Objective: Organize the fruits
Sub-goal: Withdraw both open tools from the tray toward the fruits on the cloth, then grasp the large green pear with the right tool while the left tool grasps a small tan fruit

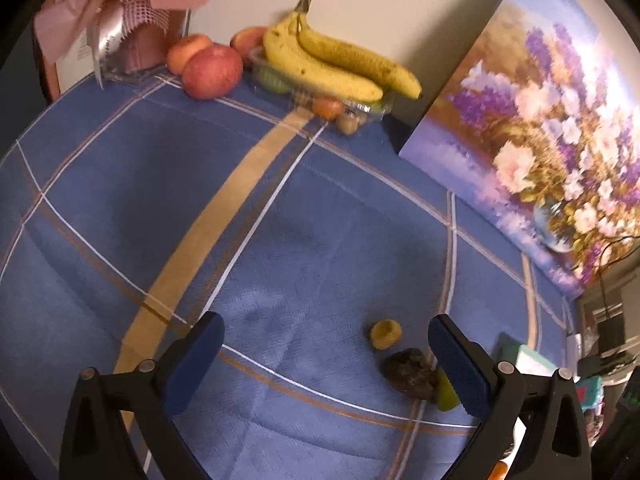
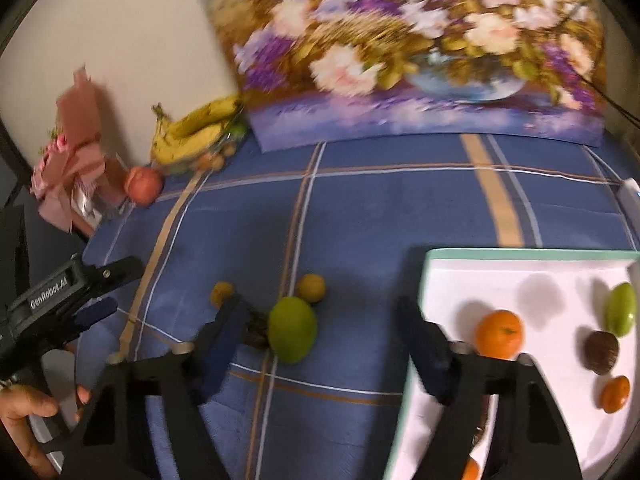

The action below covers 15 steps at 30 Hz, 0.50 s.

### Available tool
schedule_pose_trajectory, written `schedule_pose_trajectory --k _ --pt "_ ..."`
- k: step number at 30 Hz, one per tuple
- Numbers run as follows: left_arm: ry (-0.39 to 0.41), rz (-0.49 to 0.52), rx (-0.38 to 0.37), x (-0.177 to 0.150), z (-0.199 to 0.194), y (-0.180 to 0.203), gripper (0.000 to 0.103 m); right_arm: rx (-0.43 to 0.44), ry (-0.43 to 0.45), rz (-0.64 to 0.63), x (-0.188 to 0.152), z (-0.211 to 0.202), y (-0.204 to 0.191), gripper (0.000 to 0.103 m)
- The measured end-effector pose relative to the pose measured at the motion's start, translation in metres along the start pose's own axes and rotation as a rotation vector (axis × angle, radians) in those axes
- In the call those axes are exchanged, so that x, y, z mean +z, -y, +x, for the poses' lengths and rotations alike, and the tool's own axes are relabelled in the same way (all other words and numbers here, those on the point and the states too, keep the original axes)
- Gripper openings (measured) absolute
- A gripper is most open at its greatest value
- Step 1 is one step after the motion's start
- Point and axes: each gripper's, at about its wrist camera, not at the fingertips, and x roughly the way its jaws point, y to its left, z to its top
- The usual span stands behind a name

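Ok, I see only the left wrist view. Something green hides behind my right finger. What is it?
Observer: A whole green fruit, lying on the blue cloth beside the dark lump.
Operator: What is in the tray?
Observer: The white tray holds oranges, a second green fruit and a dark fruit.
Operator: Is the right gripper busy?
Observer: No. The right gripper is open; the green fruit shows between its fingers, not gripped.

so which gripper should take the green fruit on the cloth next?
Probably right. The right gripper has open, empty jaws with the green fruit just ahead between them, and the tray is beside it. The left gripper faces the dark fruit.
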Motion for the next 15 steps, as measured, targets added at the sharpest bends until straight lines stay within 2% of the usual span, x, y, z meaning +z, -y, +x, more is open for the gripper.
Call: schedule_pose_trajectory --k 3,4,6,15 --pt "-0.011 0.008 0.014 0.004 0.009 0.0 0.103 0.013 -0.039 -0.009 -0.002 0.017 -0.009 0.065" --pt "-0.015 0.004 0.01 0.006 0.011 -0.001 0.102 0.021 -0.051 -0.006 -0.003 0.023 -0.012 0.064" --pt "-0.026 -0.003 -0.004 0.009 0.016 -0.001 0.102 0.028 -0.073 0.0 -0.004 0.034 -0.014 0.056" --pt "-0.068 0.019 -0.043 0.008 0.04 0.007 0.102 0.029 -0.115 -0.005 -0.004 0.055 -0.021 0.049"
